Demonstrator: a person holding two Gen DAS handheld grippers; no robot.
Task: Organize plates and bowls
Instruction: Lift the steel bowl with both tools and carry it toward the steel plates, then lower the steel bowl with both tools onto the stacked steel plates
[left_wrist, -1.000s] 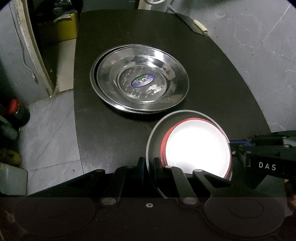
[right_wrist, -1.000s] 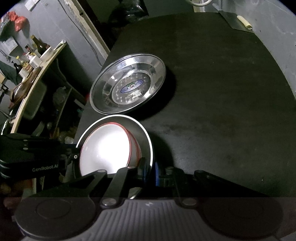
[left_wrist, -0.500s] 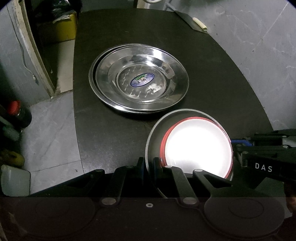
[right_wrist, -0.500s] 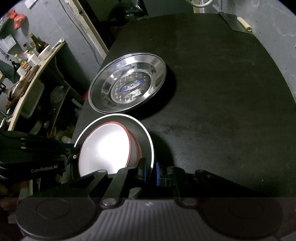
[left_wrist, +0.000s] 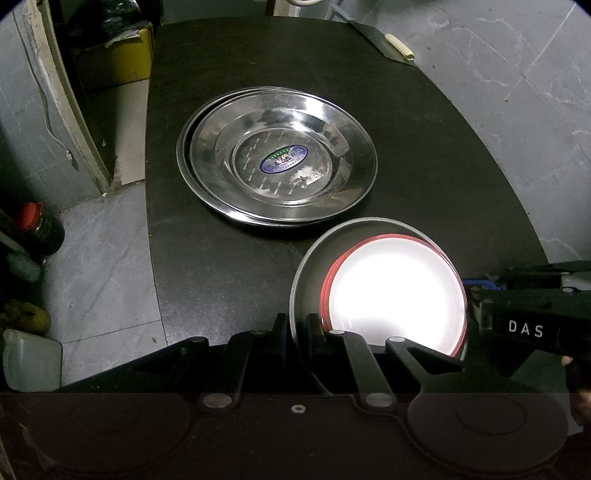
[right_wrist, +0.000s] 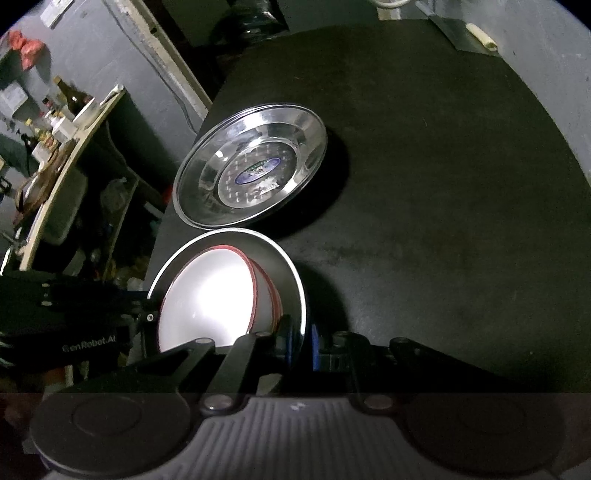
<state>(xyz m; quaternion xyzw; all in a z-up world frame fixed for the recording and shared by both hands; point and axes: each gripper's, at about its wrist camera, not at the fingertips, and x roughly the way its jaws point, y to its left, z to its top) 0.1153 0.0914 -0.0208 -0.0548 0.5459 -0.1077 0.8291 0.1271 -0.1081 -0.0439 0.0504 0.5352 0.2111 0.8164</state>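
A steel bowl holds nested white bowls with red rims. My left gripper is shut on the steel bowl's left rim. My right gripper is shut on its right rim; the white bowls show inside. The bowl is held over the near part of the black table. Stacked steel plates with a blue sticker lie further back, also in the right wrist view. The other gripper shows in each view.
The table's left edge drops to a grey floor with bottles and jugs. A yellow box stands at the far left. A cleaver with a pale handle lies at the far right corner. Shelves with bottles stand left.
Both grippers with the steel bowl have shifted slightly; the steel plates appear a little further up in the right wrist view. The grips are unchanged.
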